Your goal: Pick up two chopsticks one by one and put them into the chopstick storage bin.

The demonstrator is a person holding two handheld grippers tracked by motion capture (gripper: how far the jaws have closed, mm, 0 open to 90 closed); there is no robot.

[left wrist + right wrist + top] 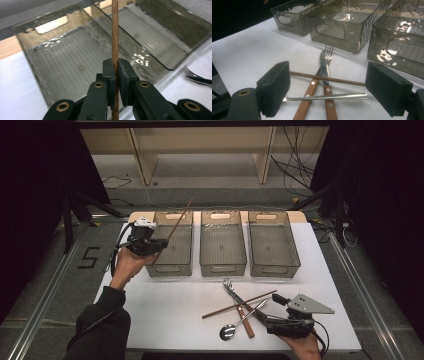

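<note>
Your left gripper (159,245) sits at left centre of the high view, forearm reaching up from the lower left corner, jaws clamped tight with almost no gap. Your right gripper (276,298) rests at lower right, pointing up-left, jaws spread wide apart.
</note>
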